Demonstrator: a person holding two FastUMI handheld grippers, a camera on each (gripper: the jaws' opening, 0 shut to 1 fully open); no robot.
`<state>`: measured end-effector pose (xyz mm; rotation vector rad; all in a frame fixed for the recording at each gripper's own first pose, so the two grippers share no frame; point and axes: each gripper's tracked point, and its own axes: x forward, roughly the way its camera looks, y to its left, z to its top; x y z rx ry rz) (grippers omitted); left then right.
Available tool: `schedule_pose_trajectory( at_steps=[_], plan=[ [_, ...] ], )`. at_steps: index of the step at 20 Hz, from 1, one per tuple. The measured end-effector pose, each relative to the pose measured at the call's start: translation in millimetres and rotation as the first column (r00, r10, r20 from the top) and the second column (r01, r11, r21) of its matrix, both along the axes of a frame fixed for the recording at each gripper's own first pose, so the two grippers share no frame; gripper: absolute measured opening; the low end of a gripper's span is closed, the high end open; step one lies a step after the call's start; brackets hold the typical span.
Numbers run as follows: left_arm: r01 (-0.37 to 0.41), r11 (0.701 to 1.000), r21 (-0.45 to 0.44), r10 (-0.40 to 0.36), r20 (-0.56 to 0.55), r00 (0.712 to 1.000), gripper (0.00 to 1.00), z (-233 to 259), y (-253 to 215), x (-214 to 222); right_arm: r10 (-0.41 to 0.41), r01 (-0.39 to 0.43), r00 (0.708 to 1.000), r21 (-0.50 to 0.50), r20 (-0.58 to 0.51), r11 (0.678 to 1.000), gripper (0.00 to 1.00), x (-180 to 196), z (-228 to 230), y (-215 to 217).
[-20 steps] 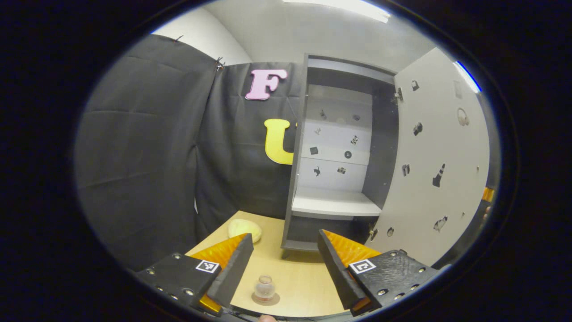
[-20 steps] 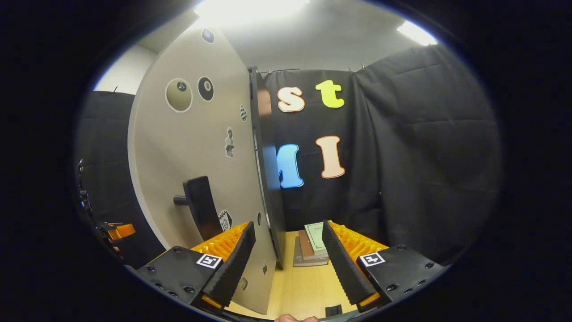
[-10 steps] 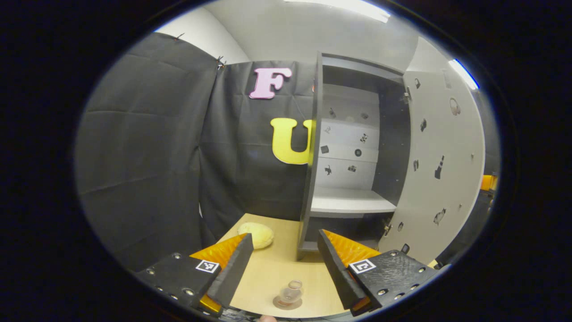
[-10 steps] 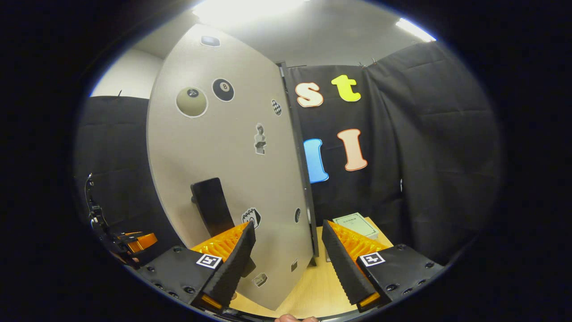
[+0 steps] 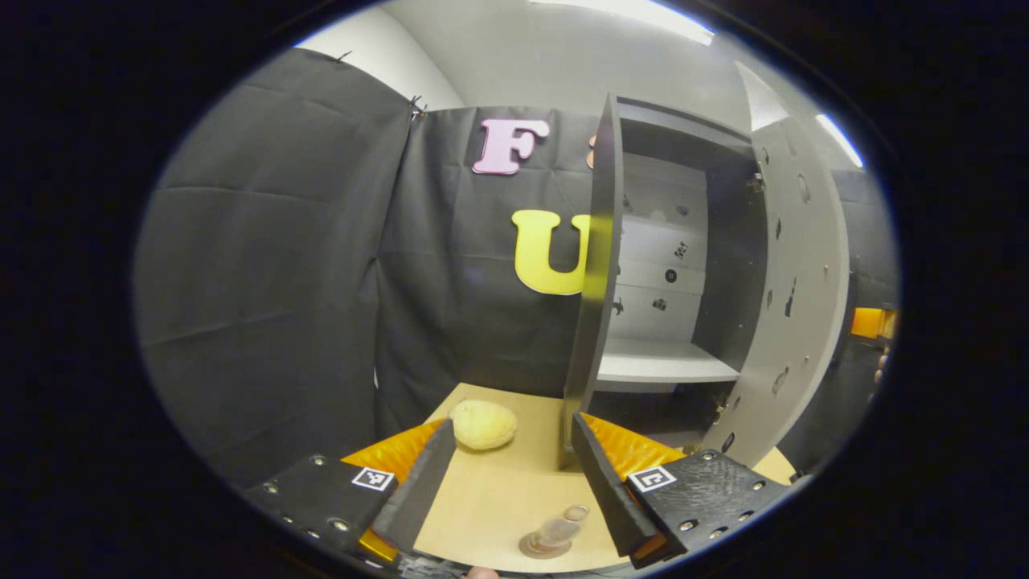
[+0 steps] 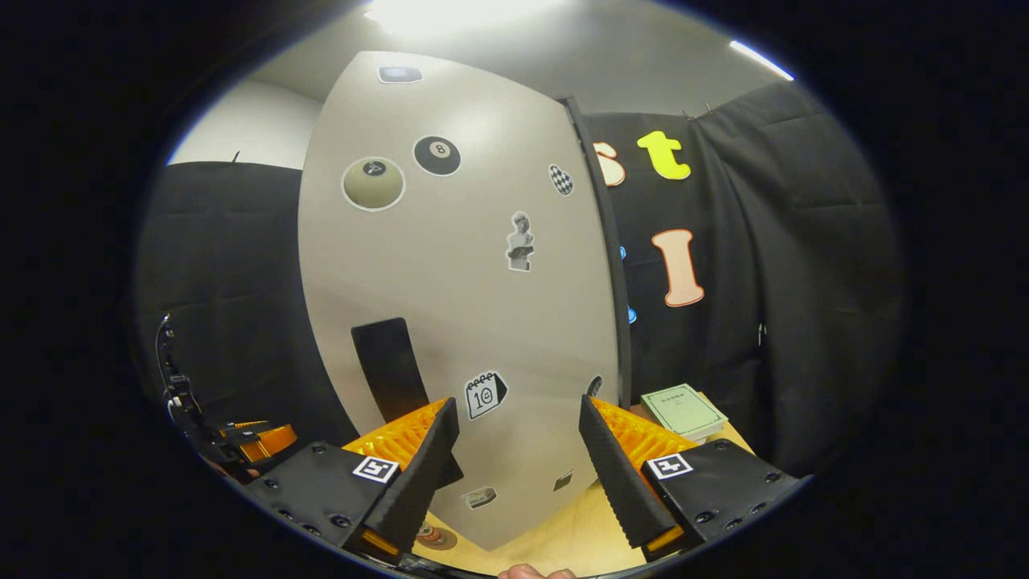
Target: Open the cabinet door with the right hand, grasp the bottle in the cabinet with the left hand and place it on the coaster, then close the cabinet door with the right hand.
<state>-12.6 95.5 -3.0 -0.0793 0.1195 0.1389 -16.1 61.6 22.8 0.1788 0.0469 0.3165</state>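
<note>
Cabinet door at the closing stage, as we read it. The small clear bottle stands on the round coaster on the table, near the bottom edge of the left gripper view and between the fingers of the left tool. The fisheye bends it there, so we cannot say whether it is truly upright. The left tool is spread wide and holds nothing.

In the right gripper view the right tool is likewise spread wide and empty, with the pale stickered face of the door just ahead of it and the dark handle left of centre. Whether a finger touches the panel we cannot tell.

We judge the door a stiff, light board swinging on hinges at its far edge; a flat push near the handle side gives the most leverage, and no grip is needed. The cabinet shows a bare shelf. A yellow sponge lies on the table left of the cabinet, and a green booklet lies on the table beyond the door.
</note>
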Motion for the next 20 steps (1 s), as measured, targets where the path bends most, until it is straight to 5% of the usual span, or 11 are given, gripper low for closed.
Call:
schedule_pose_trajectory(
  at_steps=[9, 20],
  plan=[
    [0.042, 0.999, -0.022, -0.041, 0.006, 0.999, 0.87, -12.4, 10.7, 7.4, 0.031, -0.031, 0.999, -0.052, 0.008, 0.998, 0.98, 11.3, -2.4, 53.8],
    [0.202, 0.979, 0.016, -0.203, 0.037, 0.979, 0.87, -10.5, -61.6, 20.5, -0.183, 0.182, 0.983, -0.046, -0.031, 0.982, 0.98, 22.8, -29.0, -30.3]
  ],
)
